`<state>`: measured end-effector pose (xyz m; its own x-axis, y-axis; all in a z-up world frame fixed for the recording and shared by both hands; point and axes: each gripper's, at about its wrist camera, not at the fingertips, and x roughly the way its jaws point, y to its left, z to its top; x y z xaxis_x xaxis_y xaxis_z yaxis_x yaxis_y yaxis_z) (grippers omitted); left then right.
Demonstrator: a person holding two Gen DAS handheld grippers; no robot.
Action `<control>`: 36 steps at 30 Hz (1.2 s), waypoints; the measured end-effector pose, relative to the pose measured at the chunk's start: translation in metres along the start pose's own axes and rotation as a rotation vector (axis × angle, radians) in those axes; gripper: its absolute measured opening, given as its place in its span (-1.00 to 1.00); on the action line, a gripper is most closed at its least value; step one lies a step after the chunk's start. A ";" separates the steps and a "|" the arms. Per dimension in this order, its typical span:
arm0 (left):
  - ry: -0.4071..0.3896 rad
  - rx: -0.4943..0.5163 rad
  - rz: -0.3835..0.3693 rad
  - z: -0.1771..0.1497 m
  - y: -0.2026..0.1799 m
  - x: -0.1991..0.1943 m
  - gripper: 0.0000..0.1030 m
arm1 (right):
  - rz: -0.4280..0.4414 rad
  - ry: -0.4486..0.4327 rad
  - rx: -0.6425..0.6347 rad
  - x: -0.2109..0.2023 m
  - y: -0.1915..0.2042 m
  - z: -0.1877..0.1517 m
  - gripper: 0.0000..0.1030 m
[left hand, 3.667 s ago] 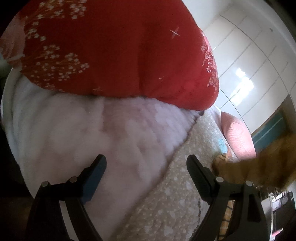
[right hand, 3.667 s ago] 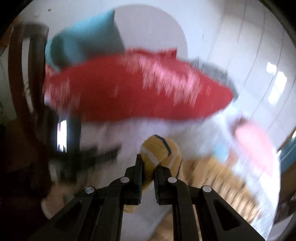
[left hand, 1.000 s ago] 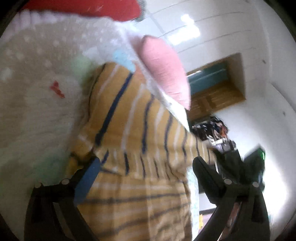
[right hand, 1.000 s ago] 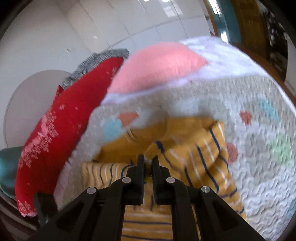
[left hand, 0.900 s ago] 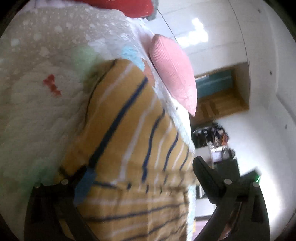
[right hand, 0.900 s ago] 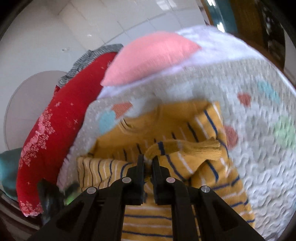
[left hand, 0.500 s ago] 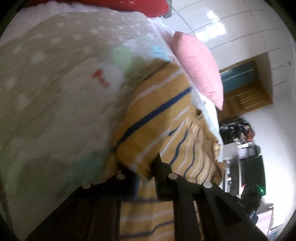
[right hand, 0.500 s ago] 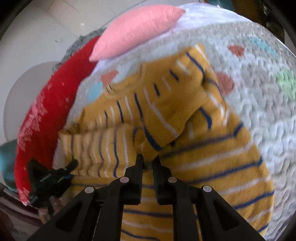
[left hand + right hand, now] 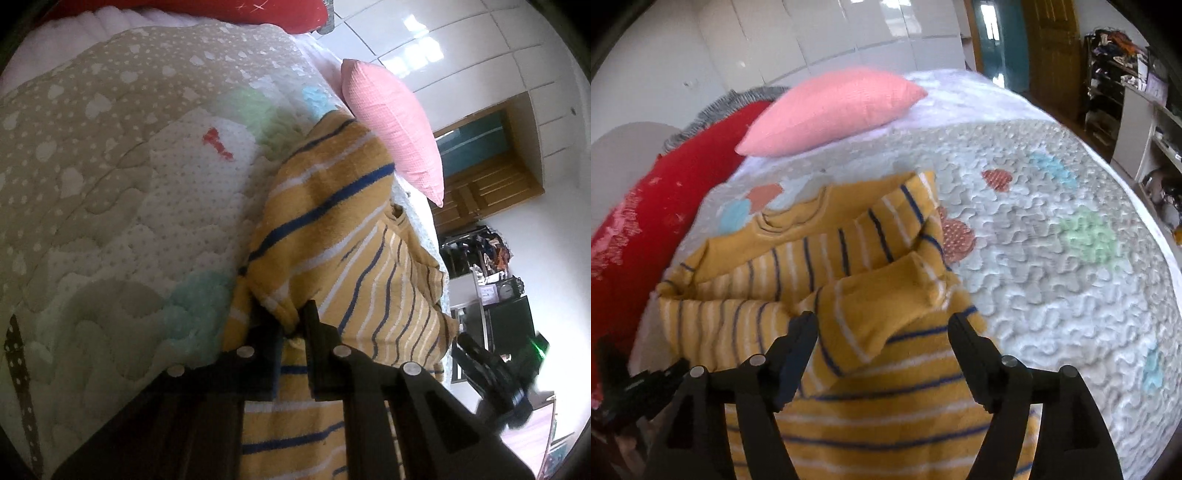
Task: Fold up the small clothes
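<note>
Here the left gripper (image 9: 291,325) clenched the striped yellow sweater's (image 9: 871,369) sleeve (image 9: 321,206); the right gripper (image 9: 881,332), jaws just opening, had released its cuff (image 9: 886,295), so the sleeve wanted laying flat inward

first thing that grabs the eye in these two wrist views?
The mustard sweater with navy and white stripes, lying part-folded on the pastel quilted bedspread and filling the middle of both views. The left gripper is pinched shut on a fold of it, while the right gripper has just been opening, a folded sleeve lying loose between its jaws. Behind, a pink pillow and a red cushion.
</note>
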<state>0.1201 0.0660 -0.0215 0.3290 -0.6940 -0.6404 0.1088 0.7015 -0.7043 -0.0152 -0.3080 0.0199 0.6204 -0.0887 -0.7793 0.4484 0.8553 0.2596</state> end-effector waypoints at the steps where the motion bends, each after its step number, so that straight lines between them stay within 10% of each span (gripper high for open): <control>1: -0.003 0.008 0.003 -0.001 -0.001 -0.001 -0.79 | 0.003 0.028 -0.016 0.010 0.004 0.002 0.14; 3: -0.011 0.033 0.007 -0.003 -0.005 -0.004 -0.79 | 0.005 0.120 -0.083 0.030 0.017 0.005 -0.78; 11: 0.018 0.106 0.011 -0.009 -0.023 0.005 -0.53 | -0.073 -0.076 -0.166 -0.008 0.035 0.060 -0.80; 16: 0.026 0.153 0.043 -0.011 -0.028 0.006 -0.45 | -0.312 0.120 -0.177 0.070 0.010 0.052 -0.34; 27: -0.155 0.324 0.170 -0.054 -0.059 -0.061 0.49 | -0.085 0.047 -0.098 -0.094 -0.055 -0.023 0.51; 36: -0.070 0.221 0.149 -0.141 -0.017 -0.103 0.58 | 0.087 0.146 -0.043 -0.095 -0.102 -0.155 0.52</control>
<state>-0.0479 0.1024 0.0135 0.4202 -0.5732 -0.7035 0.2536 0.8185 -0.5155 -0.2194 -0.3083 -0.0208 0.5537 0.0589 -0.8306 0.3671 0.8781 0.3069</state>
